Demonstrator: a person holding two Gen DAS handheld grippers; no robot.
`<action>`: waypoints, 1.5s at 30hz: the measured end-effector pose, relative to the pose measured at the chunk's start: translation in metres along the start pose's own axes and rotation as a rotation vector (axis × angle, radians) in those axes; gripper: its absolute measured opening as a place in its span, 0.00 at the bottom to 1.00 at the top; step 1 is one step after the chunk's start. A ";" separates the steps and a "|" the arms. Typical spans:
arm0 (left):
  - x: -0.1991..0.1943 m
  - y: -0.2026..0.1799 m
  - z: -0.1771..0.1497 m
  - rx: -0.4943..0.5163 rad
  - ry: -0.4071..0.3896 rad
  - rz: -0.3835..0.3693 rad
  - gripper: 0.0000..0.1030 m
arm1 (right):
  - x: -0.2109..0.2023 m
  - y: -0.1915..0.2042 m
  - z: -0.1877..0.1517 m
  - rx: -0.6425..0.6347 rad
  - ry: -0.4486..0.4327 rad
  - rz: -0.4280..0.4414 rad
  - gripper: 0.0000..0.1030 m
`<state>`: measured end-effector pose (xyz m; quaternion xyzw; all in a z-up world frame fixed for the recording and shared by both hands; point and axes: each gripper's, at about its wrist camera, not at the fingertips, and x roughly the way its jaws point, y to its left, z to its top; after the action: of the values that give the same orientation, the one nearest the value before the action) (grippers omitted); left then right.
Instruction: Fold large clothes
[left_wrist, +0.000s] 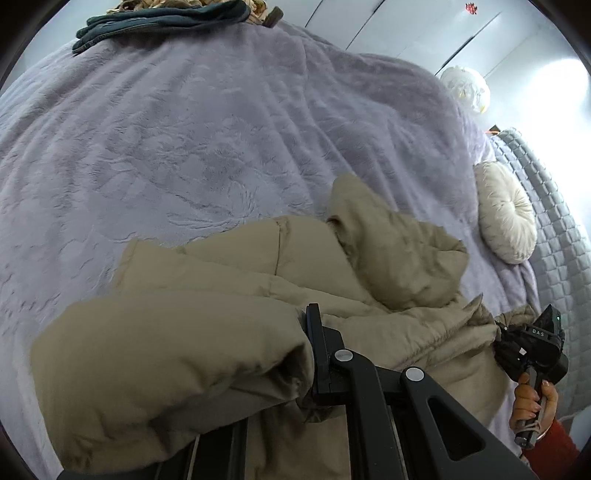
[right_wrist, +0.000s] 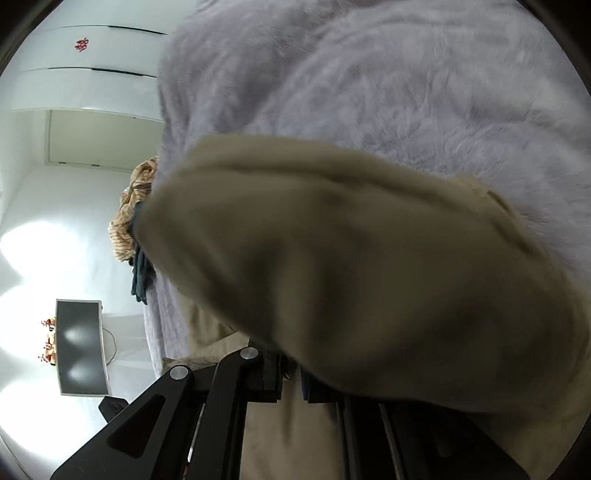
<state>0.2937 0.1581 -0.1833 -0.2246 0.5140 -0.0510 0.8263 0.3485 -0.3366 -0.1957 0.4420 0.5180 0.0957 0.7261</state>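
Puffy beige padded jacket (left_wrist: 258, 280) on lilac plush bedspread (left_wrist: 166, 140); left claw (left_wrist: 314, 354) and right claw (right_wrist: 291, 373) each clenched on its fabric.

A beige padded jacket (right_wrist: 351, 266) filled the right wrist view, blurred, bunched over the right gripper (right_wrist: 291, 373) — its jaws clamped on the fabric; lilac plush bedding (right_wrist: 406, 85) lay behind. At left stood white wardrobe doors (right_wrist: 92, 51) and a monitor (right_wrist: 79, 347) — tilted sideways.

Jacket (left_wrist: 229, 295) on bed (left_wrist: 184, 147), cushion (left_wrist: 506, 214) right, folded clothes (left_wrist: 159, 22) behind
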 end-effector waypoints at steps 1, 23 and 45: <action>0.005 0.001 0.001 0.004 0.000 0.000 0.11 | 0.005 -0.004 0.001 0.006 0.002 0.001 0.07; -0.048 -0.048 -0.019 0.222 -0.067 0.036 0.43 | -0.014 0.060 -0.042 -0.301 0.075 -0.054 0.19; 0.040 0.027 0.040 0.153 -0.071 0.293 0.43 | -0.012 -0.003 0.043 -0.362 -0.071 -0.485 0.05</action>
<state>0.3436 0.1826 -0.2135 -0.0854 0.5064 0.0391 0.8572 0.3783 -0.3692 -0.1865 0.1722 0.5571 -0.0053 0.8124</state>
